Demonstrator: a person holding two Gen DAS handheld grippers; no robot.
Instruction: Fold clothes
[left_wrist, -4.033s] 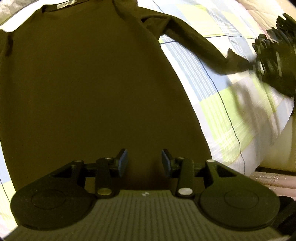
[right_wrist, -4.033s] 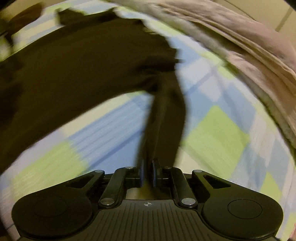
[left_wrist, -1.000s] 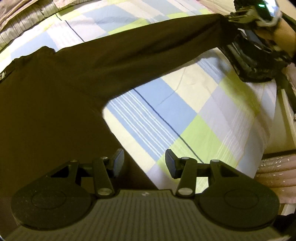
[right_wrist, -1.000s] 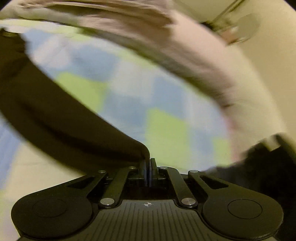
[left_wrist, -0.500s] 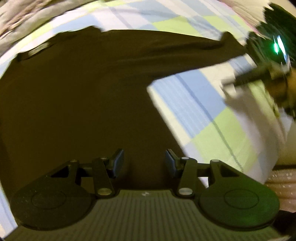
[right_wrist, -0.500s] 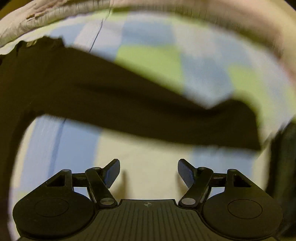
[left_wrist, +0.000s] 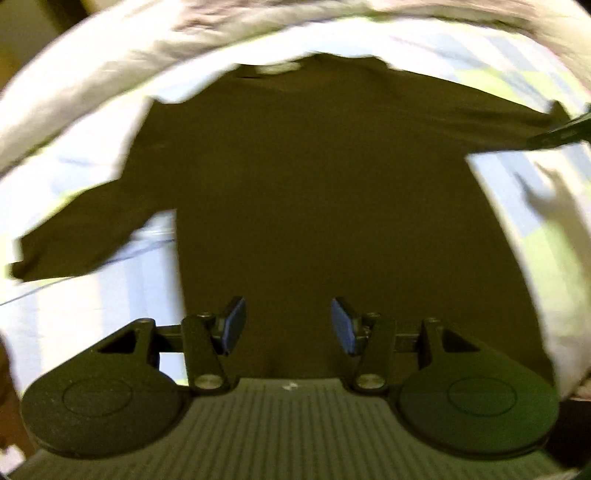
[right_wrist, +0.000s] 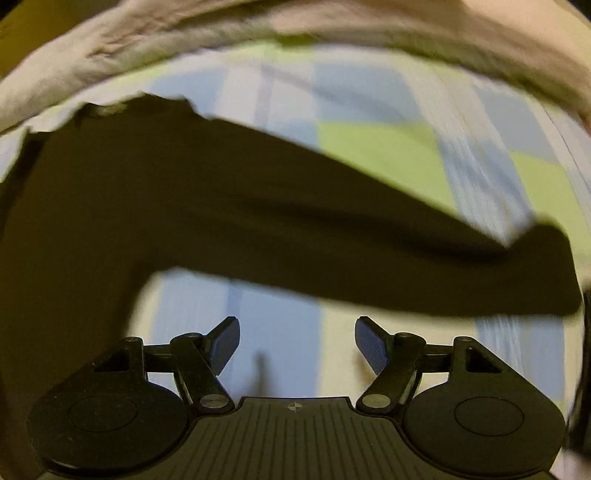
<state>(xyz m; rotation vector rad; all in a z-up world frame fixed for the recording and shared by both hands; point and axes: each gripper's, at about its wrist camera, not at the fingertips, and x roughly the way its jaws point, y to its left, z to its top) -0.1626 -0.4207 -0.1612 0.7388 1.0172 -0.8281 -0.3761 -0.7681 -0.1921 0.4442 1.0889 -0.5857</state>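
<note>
A dark brown long-sleeved shirt (left_wrist: 325, 192) lies flat on the checked bedsheet (left_wrist: 92, 295), collar at the far side and both sleeves spread outward. My left gripper (left_wrist: 287, 325) hovers over the shirt's lower body, open, with nothing between its blue pads. In the right wrist view the shirt's right sleeve (right_wrist: 332, 236) stretches across the sheet to its cuff at the right. My right gripper (right_wrist: 297, 345) hangs open above bare sheet just in front of that sleeve, holding nothing. A tip of the right gripper (left_wrist: 561, 134) shows at the right edge of the left wrist view, near the cuff.
A pale rumpled quilt (right_wrist: 258, 33) is bunched along the far edge of the bed. The blue, green and white checked sheet (right_wrist: 388, 155) shows on both sides of the shirt. The bed's right edge drops off at the right of the left wrist view.
My right gripper opened and let go of the sleeve cuff, which now lies stretched out on the sheet. My left gripper swung left, from beside the shirt to over its body.
</note>
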